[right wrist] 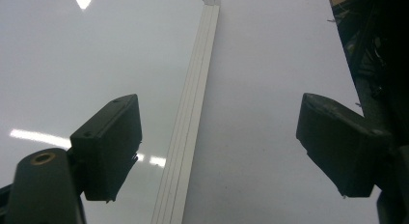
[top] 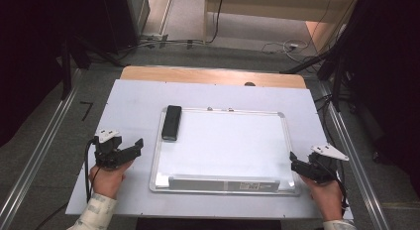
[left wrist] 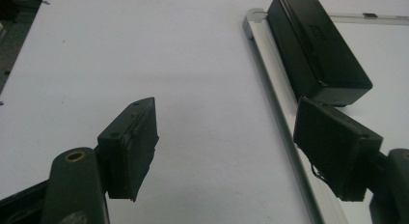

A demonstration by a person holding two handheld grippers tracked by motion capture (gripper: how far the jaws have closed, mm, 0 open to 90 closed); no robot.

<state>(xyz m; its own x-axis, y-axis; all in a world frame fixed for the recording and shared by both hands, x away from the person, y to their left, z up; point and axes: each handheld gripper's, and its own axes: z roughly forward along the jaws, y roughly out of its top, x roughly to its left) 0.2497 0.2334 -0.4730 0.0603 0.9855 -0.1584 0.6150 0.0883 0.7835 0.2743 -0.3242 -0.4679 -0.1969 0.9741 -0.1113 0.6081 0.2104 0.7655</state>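
The left hand-held gripper (top: pixel 134 146) hovers released at the whiteboard's left edge, its jaws spread with nothing between them. In the left gripper view its two pads (left wrist: pixel 131 147) stand well apart, one over the bare table sheet, the other over the whiteboard's aluminium frame. The black whiteboard eraser (top: pixel 171 122) lies flat on the whiteboard (top: pixel 228 141), at its upper left corner along the left frame; from the left hand-held gripper it sits near, at about 1 o'clock in the high view. The tray along the whiteboard's near edge (top: pixel 223 183) is too blurred to tell what it holds. The right hand-held gripper (top: pixel 293 160) is also released, jaws wide, at the board's lower right corner, straddling the frame (right wrist: pixel 190 122). Both hands (top: pixel 106 179) come in from 6 o'clock, grippers pointing inward toward the board, on the white table (top: pixel 133 96).
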